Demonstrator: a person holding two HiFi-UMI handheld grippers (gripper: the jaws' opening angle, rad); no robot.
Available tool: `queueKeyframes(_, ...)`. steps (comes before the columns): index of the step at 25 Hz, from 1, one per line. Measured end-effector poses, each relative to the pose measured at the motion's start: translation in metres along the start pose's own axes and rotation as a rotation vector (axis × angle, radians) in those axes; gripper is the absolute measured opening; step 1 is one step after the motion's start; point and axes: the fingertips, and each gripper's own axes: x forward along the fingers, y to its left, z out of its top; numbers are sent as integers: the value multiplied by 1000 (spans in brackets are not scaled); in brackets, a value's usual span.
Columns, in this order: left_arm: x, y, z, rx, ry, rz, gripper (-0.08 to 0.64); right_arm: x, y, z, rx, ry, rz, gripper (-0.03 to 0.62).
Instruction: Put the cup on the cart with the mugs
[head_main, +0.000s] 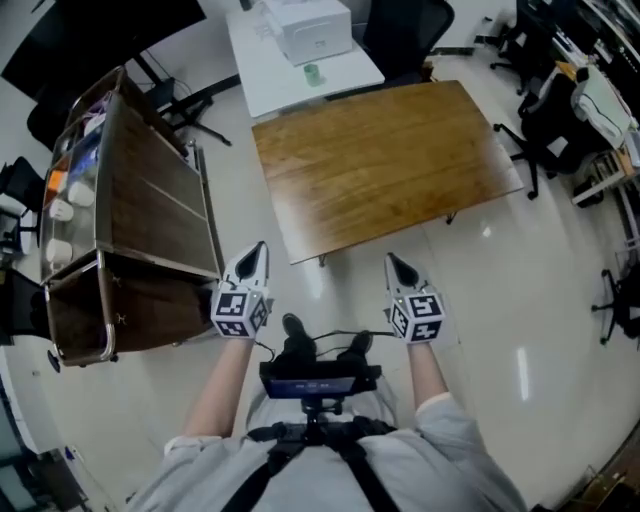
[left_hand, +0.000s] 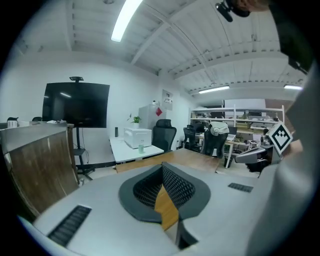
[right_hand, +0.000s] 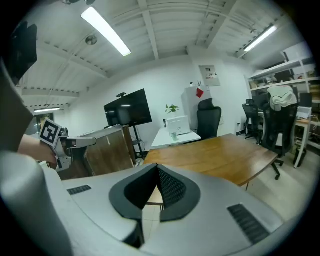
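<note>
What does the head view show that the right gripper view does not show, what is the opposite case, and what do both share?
Only the head view: the white mugs on the cart's left edge. Only the right gripper view: the ceiling lights, the black screen and a small plant. Both: the cart, the wooden table, the green cup on the white table, and the left gripper.

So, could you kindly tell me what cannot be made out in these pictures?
Mugs on the cart: head view, small, at the cart's far side; number unclear.
Green cup: tiny in every view; contents unreadable.
Cart's lower shelves: head view, hidden under the top shelf.
</note>
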Motion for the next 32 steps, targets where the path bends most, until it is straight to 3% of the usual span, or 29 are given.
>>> queueKeyframes(7,-16,92,0,-13,-11,66,4,81,79,27,-33,-7,90,6)
queueKeyframes(13,-13,168,19,-14,-25,66,3,138,131,65,-56,-54,81,6)
queueKeyframes(19,0,221,30,-2,-42,31,4,193,176,78,-78,-58,86,7)
queueKeyframes(32,53,277,56,-35,-51,71,3,280,184,122,-113,-31,146,6)
